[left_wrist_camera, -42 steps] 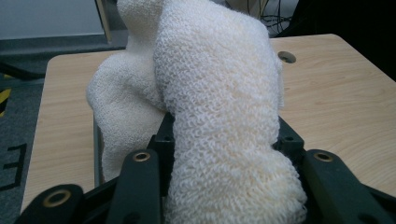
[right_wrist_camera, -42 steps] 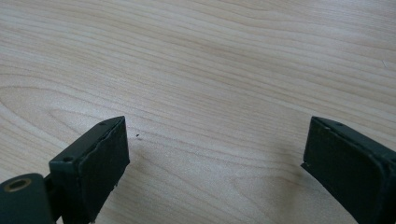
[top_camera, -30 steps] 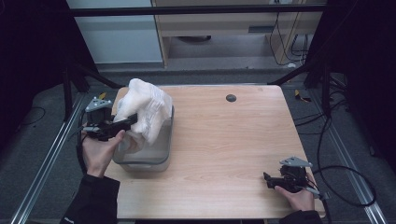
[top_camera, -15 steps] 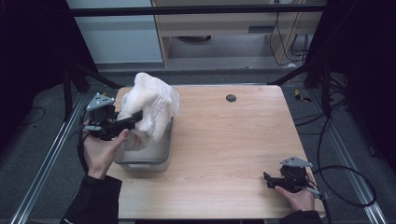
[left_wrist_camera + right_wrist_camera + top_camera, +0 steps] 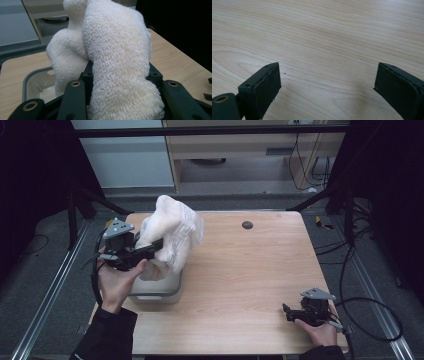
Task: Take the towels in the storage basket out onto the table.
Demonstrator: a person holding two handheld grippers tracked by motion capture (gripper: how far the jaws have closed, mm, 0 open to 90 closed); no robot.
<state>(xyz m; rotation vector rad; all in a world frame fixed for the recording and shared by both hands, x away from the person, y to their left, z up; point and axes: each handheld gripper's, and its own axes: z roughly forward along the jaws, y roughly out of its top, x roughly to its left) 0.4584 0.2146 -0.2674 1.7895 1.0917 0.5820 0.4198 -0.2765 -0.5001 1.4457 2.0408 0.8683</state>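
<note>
Near the counter's [image 5: 240,285] left edge, the left gripper [image 5: 150,251] has its fingers clamped on a white towel [image 5: 172,232] lifted above a grey bin [image 5: 155,292], bare wood spreads rightward, and the right gripper [image 5: 290,312] rests wide open, holding nothing, near the front-right corner.

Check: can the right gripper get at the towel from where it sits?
Probably yes: the right gripper is open with bare table between it and the towel, though the left gripper already clamps it over the tub.
</note>
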